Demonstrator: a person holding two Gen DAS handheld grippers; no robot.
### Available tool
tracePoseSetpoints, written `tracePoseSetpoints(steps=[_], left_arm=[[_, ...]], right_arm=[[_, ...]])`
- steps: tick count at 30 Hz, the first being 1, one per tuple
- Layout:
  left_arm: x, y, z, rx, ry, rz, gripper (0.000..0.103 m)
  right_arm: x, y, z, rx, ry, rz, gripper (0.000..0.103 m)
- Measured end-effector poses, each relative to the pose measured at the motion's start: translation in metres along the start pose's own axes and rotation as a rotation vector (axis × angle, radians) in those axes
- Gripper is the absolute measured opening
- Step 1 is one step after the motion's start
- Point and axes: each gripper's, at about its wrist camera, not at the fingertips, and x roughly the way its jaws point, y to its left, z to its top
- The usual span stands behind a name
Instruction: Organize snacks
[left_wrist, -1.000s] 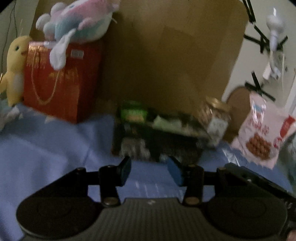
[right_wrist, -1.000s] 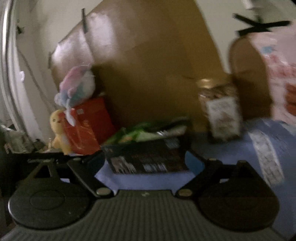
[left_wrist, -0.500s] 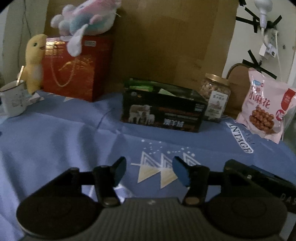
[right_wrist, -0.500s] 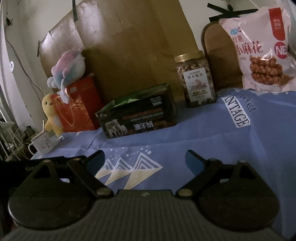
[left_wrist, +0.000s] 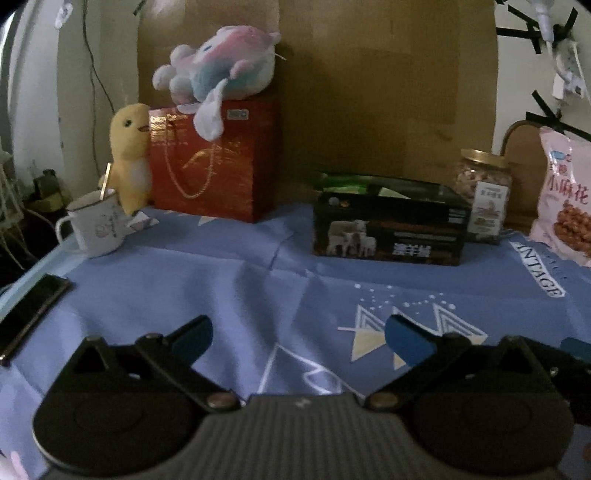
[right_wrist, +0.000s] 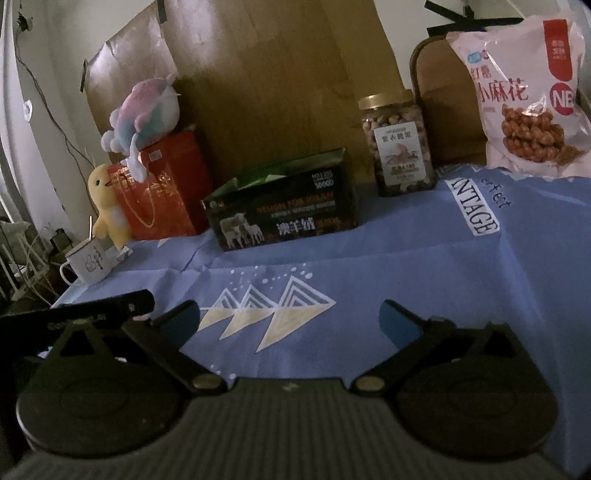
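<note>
Still empty, both jaws opening over bare cloth: the jar (right_wrist: 398, 144) just right of the box (right_wrist: 284, 206) could tip if clipped.

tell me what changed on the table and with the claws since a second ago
The left claw has spread from nearly closed to wide and is opening further; nothing is between its fingers. The right claw, already wide, is opening a little more, also empty. Both views have drawn back, so more blue cloth shows. The dark box, nut jar, pink snack bag and mug stayed put.
</note>
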Motion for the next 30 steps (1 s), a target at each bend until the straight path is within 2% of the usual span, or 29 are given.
tracePoseSetpoints(steps=[11,20,30], left_arm=[[0.002,-0.014,-0.002,0.052,0.02,0.059,0.103],[0.009,-0.017,0.001,0.046,0.041,0.101,0.103],[0.016,-0.026,0.001,0.091,0.02,0.164,0.103]], right_arm=[[-0.003,-0.006,0.001,0.034,-0.007,0.001,0.103],[-0.001,-0.014,0.0,0.048,-0.018,-0.005,0.103],[0.009,-0.02,0.007,0.048,-0.025,0.011,0.103]])
